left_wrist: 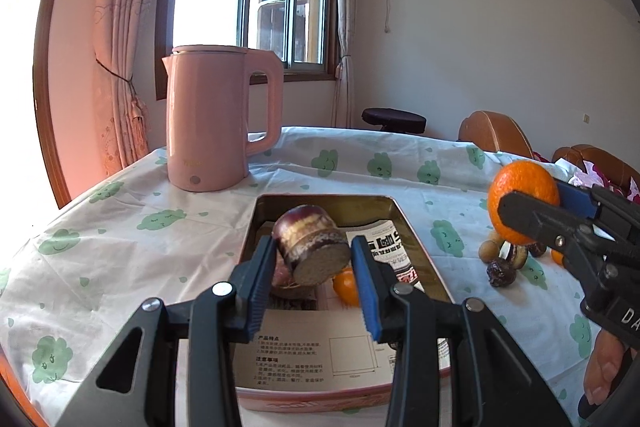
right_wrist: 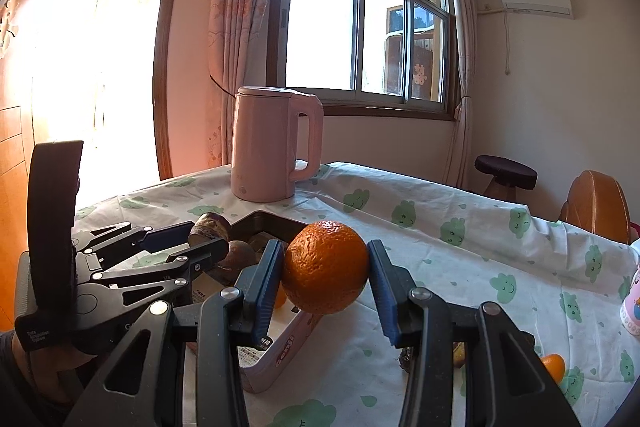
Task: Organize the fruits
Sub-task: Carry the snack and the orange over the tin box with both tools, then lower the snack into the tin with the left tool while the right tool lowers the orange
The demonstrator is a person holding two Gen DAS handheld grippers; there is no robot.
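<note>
My left gripper is shut on a cut chunk of purple-skinned fruit with a pale cut face, held over the open metal tin. Inside the tin lie a small orange and a reddish fruit on printed paper. To the right, above the tablecloth beside the tin, my right gripper is shut on a large orange. In the right wrist view the large orange fills my right gripper. My left gripper holds the chunk over the tin.
A pink kettle stands behind the tin. Several small brown fruits and a small orange lie on the tablecloth right of the tin. A pink bottle stands at the right edge. Chairs and a stool stand beyond the table.
</note>
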